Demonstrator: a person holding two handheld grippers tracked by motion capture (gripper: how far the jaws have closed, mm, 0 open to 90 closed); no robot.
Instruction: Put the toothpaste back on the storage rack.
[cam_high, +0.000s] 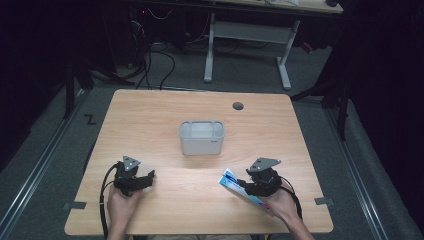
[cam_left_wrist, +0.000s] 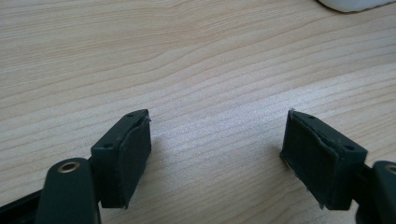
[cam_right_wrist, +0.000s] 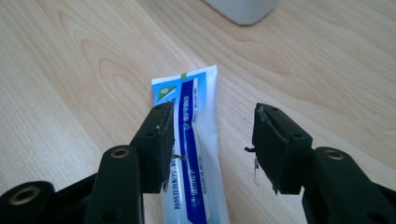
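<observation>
The right tongs (cam_right_wrist: 212, 144) stand spread, pinching nothing; the tube (cam_right_wrist: 194, 154) lies flat on the table (cam_right_wrist: 70, 93) between the jaws, against the left pad and clear of the other. The left tongs (cam_left_wrist: 217, 158) gape wide over bare wood. The bin (cam_high: 202, 137) sits ahead, between both.

Light fell from overhead onto the wooden table (cam_high: 200, 200), bright against a dark, murky room around it. Shadows beside the white bin (cam_high: 202, 137) were short and soft. The high view was slightly grainy; both gripper views blurred toward that bin.
</observation>
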